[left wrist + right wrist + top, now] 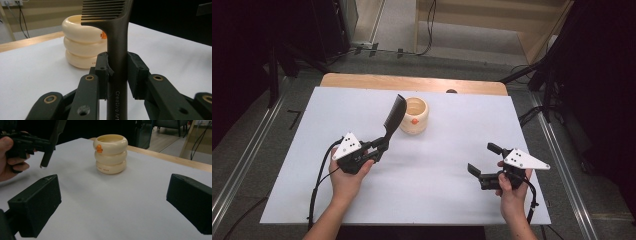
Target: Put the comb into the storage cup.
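Left gripper [379,145]: left of centre in the high view, held in the person's left hand [346,176]; its jaws are clamped on the handle of a black comb [393,117].
Comb: it rises from the jaws toward the upper centre of the frame, tilted, with its toothed end just beside the cup. In the left gripper view the handle [117,65] stands upright between the two pads, teeth at the top edge, pale lettering low on the handle.
Cup: a cream holder [414,115] shaped like three stacked rings, open at the top, with a small orange mark on its side; it stands on the white sheet just above centre in the high view.
Right gripper [484,160]: lower right of the high view, in the right hand [512,189]; jaws spread wide, nothing between them.
Right gripper view: the cup [110,153] sits upper centre, well apart from the two black pads at the lower corners.
Table [442,170]: white sheet over a wooden top, whose edge shows along the far side.
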Action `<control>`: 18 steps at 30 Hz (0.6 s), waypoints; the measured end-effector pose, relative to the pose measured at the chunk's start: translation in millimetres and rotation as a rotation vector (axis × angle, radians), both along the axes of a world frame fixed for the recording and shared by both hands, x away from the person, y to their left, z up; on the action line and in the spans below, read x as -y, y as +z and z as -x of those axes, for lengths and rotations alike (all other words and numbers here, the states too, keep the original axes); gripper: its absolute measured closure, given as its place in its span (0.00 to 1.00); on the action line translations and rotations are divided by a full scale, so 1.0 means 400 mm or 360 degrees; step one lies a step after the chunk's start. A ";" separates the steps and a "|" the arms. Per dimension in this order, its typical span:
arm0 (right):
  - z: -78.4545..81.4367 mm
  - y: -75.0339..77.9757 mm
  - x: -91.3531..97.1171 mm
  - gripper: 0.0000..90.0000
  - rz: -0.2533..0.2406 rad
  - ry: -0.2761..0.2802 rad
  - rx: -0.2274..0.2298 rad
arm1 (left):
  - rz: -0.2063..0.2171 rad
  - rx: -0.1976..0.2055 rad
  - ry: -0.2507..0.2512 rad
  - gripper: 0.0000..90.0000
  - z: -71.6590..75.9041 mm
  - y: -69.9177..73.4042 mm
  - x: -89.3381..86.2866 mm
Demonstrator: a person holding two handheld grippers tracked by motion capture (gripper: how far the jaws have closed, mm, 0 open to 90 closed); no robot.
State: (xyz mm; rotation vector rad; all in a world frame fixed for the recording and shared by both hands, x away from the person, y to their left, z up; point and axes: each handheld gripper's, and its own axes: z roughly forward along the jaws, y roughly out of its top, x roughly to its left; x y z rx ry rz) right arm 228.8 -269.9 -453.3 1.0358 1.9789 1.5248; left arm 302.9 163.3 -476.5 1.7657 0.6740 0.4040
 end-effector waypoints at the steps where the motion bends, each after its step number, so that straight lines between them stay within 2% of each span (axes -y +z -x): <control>1: -0.004 0.004 -0.004 0.00 -0.0009 0.0004 -0.0008 | -0.0003 -0.0001 -0.0002 0.80 0.001 -0.002 0.000; 10: -0.053 0.052 -0.059 0.00 -0.0051 0.0029 -0.0002 | 0.0020 0.0003 0.0005 0.80 0.001 -0.008 0.004; 14: -0.069 0.068 -0.086 0.04 -0.0051 0.0011 -0.0017 | 0.0029 0.0010 0.0011 0.80 0.004 -0.008 0.007; 18: -0.087 0.080 -0.117 0.04 -0.0028 0.0065 -0.0025 | 0.0041 0.0016 0.0017 0.80 0.004 -0.004 0.006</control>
